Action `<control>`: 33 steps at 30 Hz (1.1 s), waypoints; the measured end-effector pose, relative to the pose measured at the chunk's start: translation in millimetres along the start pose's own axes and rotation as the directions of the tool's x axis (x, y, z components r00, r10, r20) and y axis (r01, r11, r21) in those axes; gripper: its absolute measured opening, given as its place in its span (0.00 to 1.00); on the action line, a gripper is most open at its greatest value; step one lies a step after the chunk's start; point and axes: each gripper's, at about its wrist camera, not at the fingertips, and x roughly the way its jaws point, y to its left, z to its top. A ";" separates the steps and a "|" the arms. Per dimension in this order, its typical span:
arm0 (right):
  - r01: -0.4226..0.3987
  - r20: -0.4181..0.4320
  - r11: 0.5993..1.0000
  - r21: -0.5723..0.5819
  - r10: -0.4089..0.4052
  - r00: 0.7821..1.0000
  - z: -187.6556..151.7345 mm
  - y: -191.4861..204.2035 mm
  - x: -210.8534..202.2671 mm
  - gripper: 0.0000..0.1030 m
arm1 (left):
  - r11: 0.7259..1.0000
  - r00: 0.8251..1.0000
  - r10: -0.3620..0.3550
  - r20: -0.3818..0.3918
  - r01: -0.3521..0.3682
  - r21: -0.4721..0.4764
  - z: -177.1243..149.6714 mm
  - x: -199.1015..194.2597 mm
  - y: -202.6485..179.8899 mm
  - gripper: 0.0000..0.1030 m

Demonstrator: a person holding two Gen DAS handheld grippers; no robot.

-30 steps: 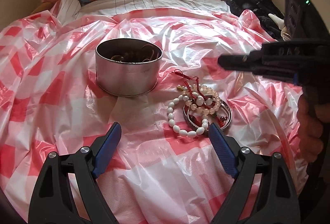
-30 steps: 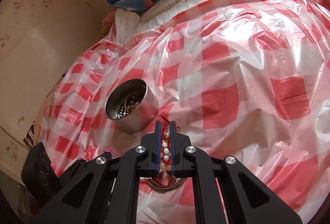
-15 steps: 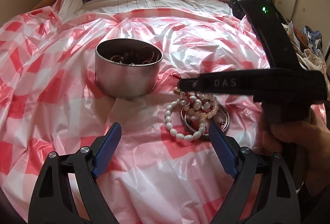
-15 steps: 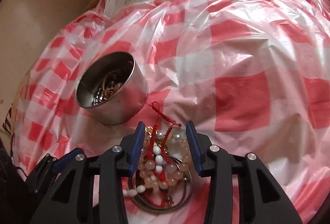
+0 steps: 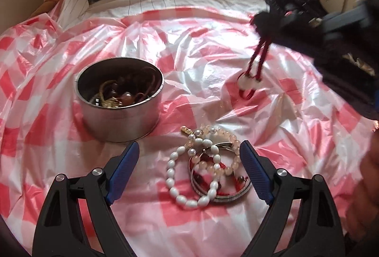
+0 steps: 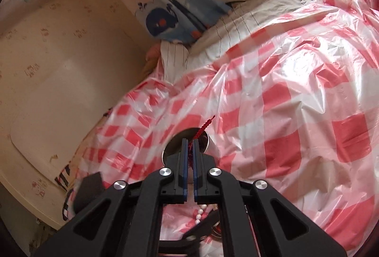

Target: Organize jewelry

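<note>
Dangling from the right gripper (image 6: pixel 189 150), a red cord bracelet (image 5: pixel 254 67) with pale beads is hanging clear of the red-and-white checked plastic sheet (image 5: pixel 201 48) that is covering the bed. The jaws are pinching shut on the cord, whose frayed red tail is poking out past the tips in the right wrist view, with the round metal tin (image 5: pixel 119 100) lying just beyond them. Seen from the left wrist, the bracelet is hanging up and to the right of the tin, well apart from it, so the piece is not yet over the opening.

The tin is standing upright on the sheet and is already holding several pieces: dark cords, brownish beads and something gold-toned are lying tangled inside. That much of the sorting is looking done.

A good share is waiting. Just in front of the tin, a heap is lying on the sheet: a white bead bracelet (image 5: pixel 183 182), a string of pale pink beads (image 5: pixel 223 138), a metal bangle (image 5: pixel 227 196) and some red thread caught among them. The pieces are overlapping, so each one may drag a neighbour when lifted.

The left gripper (image 5: pixel 189 171) is hovering over that heap with its jaws standing wide and nothing between them touching the pads. A person's hand (image 5: pixel 369 190) is showing blurred at the right edge.
</note>
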 end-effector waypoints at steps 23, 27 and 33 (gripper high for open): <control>0.109 -0.181 0.994 -0.016 -0.111 0.977 -15.3 -9.8 37.9 0.04 | 0.980 0.999 -0.032 -0.031 0.025 -0.198 -48.9 -43.0 114.2 0.13; 0.197 -0.210 0.977 -0.083 -0.210 0.955 -21.8 -8.6 47.1 0.31 | 0.991 0.999 0.037 -0.004 -0.037 -0.126 -49.9 -43.6 104.1 0.53; 0.282 -0.215 0.956 -0.081 -0.293 0.932 -25.1 -19.4 51.7 0.44 | 0.996 0.998 0.058 -0.012 -0.059 -0.065 -48.4 -34.1 92.3 0.56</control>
